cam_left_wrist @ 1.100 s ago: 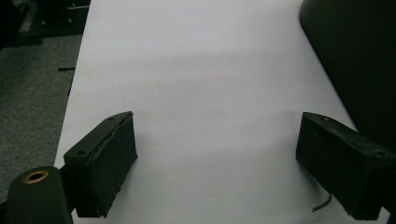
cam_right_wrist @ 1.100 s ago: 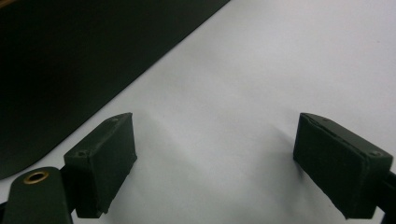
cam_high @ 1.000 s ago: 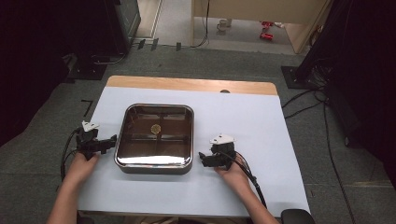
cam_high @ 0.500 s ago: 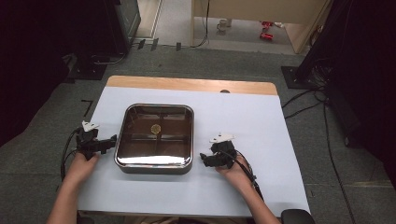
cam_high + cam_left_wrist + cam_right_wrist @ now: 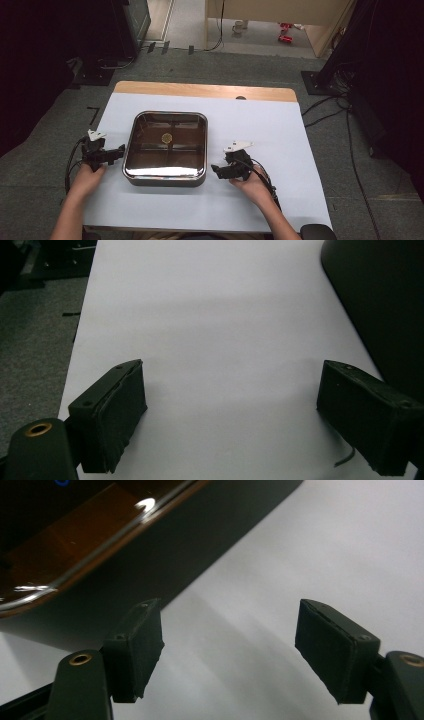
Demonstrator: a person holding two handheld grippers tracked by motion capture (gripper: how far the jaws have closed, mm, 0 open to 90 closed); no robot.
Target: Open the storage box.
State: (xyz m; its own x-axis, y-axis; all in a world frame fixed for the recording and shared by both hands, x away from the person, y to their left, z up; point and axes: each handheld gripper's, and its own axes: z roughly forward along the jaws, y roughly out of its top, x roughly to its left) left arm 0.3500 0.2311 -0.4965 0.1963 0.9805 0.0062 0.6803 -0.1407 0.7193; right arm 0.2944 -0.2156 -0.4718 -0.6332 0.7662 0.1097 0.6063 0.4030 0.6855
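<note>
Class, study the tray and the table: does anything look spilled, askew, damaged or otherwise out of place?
Nothing stands out. The metal tray sits square on the white table cover, with one small round yellowish item inside it; no spill or damage shows.

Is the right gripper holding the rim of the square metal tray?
No, the right gripper has nothing between its jaws; the square metal tray lies apart.

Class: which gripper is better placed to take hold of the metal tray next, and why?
Probably the right gripper: its open jaws, just closing with nothing between them, point at the tray's near corner. The left gripper sits beside the tray's left wall, also open.
</note>
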